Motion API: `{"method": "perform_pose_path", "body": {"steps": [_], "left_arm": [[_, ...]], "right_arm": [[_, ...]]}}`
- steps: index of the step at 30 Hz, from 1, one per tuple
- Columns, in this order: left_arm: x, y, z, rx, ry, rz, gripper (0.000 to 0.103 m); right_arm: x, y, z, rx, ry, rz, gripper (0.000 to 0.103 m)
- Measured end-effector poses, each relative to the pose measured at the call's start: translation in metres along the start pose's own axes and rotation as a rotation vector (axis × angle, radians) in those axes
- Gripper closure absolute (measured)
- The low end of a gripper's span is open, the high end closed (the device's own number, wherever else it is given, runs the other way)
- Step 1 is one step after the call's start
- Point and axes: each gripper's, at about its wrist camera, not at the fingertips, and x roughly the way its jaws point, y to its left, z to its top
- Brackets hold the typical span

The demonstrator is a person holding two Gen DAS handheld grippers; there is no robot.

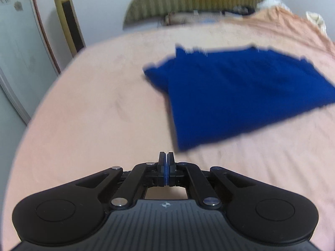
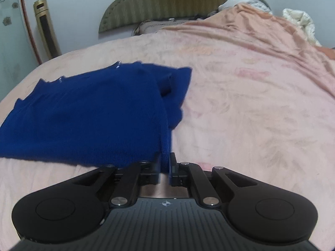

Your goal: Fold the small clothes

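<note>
A dark blue knitted garment (image 1: 236, 92) lies partly folded on the pink bedspread (image 1: 94, 104). In the left wrist view it sits ahead and to the right of my left gripper (image 1: 166, 156), which is shut on nothing and hangs just short of the garment's near corner. In the right wrist view the garment (image 2: 88, 115) spreads to the left, and my right gripper (image 2: 166, 159) is shut on its near right edge, with blue cloth pinched between the fingers.
A green padded headboard (image 2: 178, 2) stands at the far end of the bed. Crumpled white and peach bedding (image 2: 297, 18) is piled at the back right. A gold tower fan (image 1: 68, 18) and a wardrobe door (image 1: 16, 48) stand to the left.
</note>
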Motion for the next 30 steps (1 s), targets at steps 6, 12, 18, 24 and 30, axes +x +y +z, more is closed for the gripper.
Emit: {"method": "perform_pose_path", "body": {"steps": [6, 12, 18, 24, 30], "left_arm": [[0.008, -0.035, 0.077, 0.073, -0.138, 0.004, 0.098], [0.103, -0.085, 0.140, 0.109, -0.077, 0.031, 0.091], [0.193, -0.062, 0.155, -0.031, 0.068, 0.161, 0.091], [0.168, -0.056, 0.151, -0.047, -0.001, 0.146, 0.090], [0.155, -0.067, 0.148, -0.047, -0.010, 0.162, 0.084]], "right_arm": [[-0.010, 0.029, 0.042, -0.057, -0.161, -0.009, 0.070], [0.056, 0.087, 0.086, -0.165, -0.145, 0.095, 0.060], [0.137, 0.097, 0.124, -0.159, -0.097, 0.036, 0.045], [0.153, 0.068, 0.128, -0.065, -0.071, -0.097, 0.034], [0.137, 0.092, 0.103, -0.211, -0.055, 0.009, 0.016]]}}
